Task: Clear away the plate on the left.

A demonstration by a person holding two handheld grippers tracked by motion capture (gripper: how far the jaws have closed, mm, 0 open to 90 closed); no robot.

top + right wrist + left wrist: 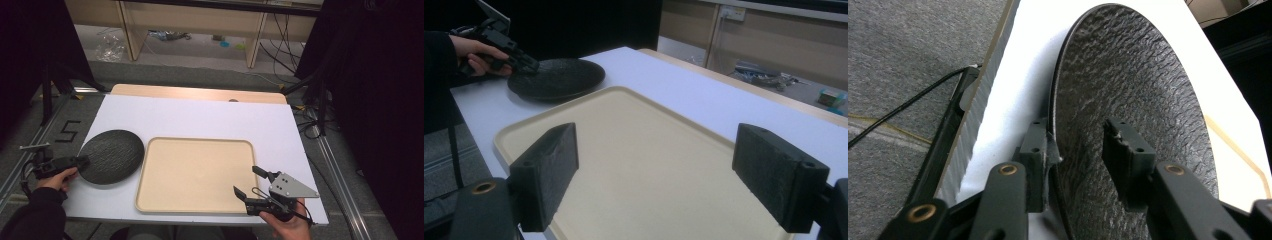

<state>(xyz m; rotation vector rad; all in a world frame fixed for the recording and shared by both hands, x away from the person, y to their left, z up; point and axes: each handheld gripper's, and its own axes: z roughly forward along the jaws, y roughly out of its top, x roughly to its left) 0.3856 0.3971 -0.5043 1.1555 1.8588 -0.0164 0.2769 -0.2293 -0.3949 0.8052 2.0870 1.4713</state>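
A round black textured plate lies on the white tabletop, left of a beige tray. My left gripper is at the plate's left edge. In the left gripper view the plate's rim runs between the jaws of the left gripper: one pad touches the rim from outside, and the other stands over the plate's surface with a gap. My right gripper hovers open over the tray's near right corner, nothing between its jaws. Its view shows the tray, the plate and the left gripper.
The white board lies on a wooden table whose far edge shows behind it. Metal rails run along both sides. Wooden furniture legs and cables are on the floor beyond.
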